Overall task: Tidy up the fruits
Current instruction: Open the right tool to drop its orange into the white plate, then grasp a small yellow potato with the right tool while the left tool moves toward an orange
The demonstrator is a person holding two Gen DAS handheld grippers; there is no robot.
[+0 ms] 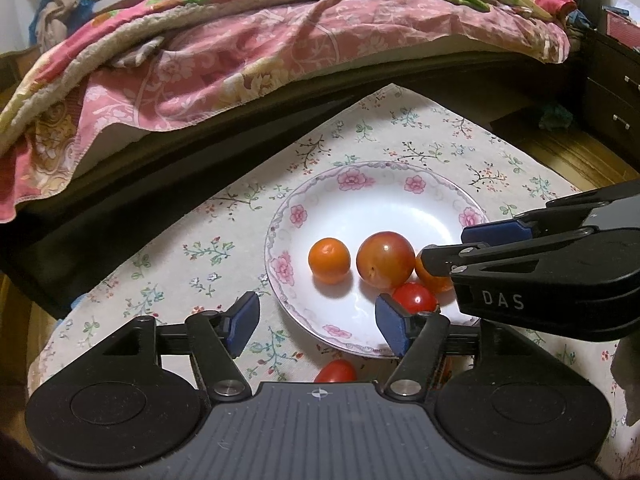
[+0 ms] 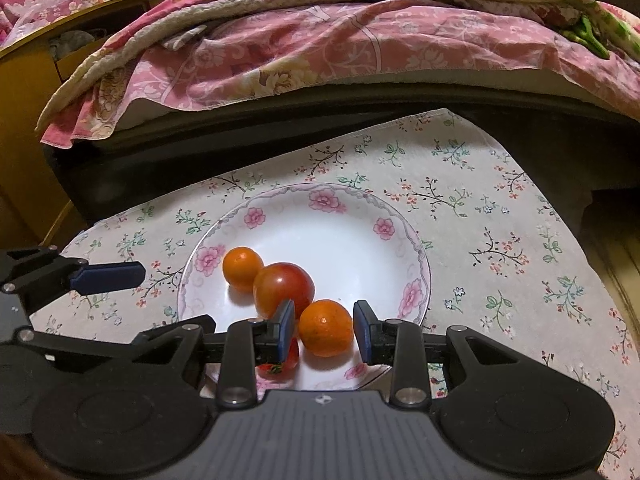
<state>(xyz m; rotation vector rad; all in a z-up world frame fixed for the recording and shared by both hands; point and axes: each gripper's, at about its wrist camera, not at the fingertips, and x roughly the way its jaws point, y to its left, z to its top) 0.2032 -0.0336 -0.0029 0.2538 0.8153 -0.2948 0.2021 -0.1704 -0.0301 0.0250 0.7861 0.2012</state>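
A white plate with pink flowers lies on a floral cloth. It holds a small orange, a large red tomato, a second orange and a cherry tomato. My right gripper stands open over the plate, its jaws close on either side of the second orange, which rests on the plate. My left gripper is open wide over the plate's near rim. Another red tomato lies on the cloth below it.
The floral cloth covers a low table. Behind it runs a dark bed frame under a pink floral quilt. Dark drawers stand at the far right, with wooden floor beside the table.
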